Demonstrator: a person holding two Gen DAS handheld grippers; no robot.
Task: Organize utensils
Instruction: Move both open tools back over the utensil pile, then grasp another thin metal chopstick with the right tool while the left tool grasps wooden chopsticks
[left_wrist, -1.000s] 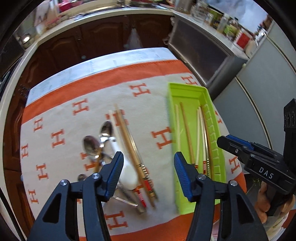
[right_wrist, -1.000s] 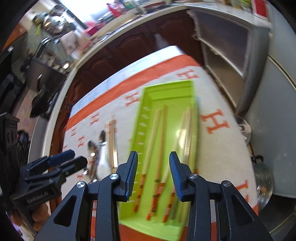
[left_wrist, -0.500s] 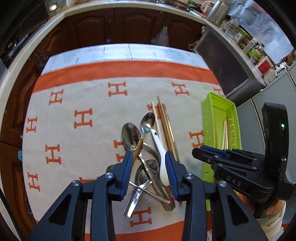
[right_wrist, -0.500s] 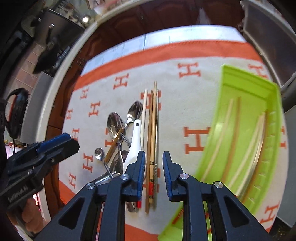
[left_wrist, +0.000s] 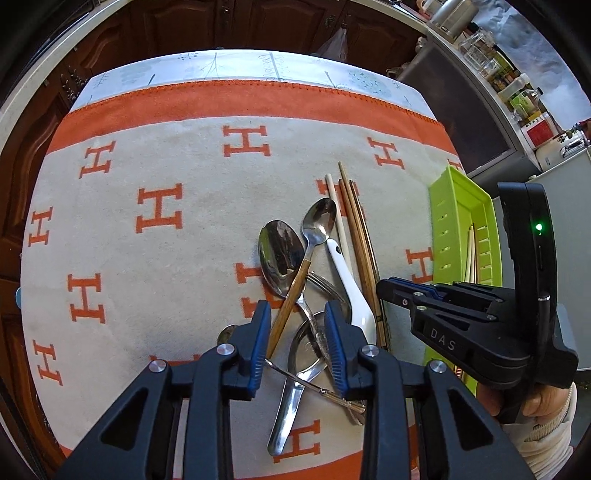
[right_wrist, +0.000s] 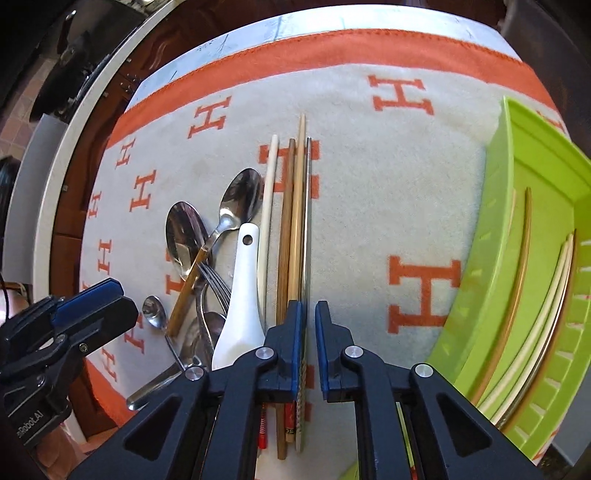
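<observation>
Several spoons and a fork lie heaped on the cloth, among them a wooden-handled spoon (left_wrist: 279, 254) and a white ceramic spoon (left_wrist: 354, 295). My left gripper (left_wrist: 295, 314) hangs over this heap, its jaws closing. The wooden handle and a steel spoon handle lie between the pads, and no pad visibly presses on them. Several chopsticks (right_wrist: 291, 221) lie side by side right of the white ceramic spoon (right_wrist: 242, 295). My right gripper (right_wrist: 309, 306) is shut to a thin slit over the rightmost grey chopstick (right_wrist: 307, 206), which still lies on the cloth. The green tray (right_wrist: 491, 258) on the right holds several chopsticks.
A beige cloth (left_wrist: 159, 210) with orange H marks and an orange border covers the table. Dark wooden cabinets and a countertop ring it. The right gripper (left_wrist: 384, 286), with a hand (left_wrist: 543, 402) on it, stands between the heap and the green tray (left_wrist: 447, 236).
Both grippers have swung left from the tray to the loose utensils and dropped lower. The left jaws have narrowed around the spoon handles. The right jaws have closed to a slit.
</observation>
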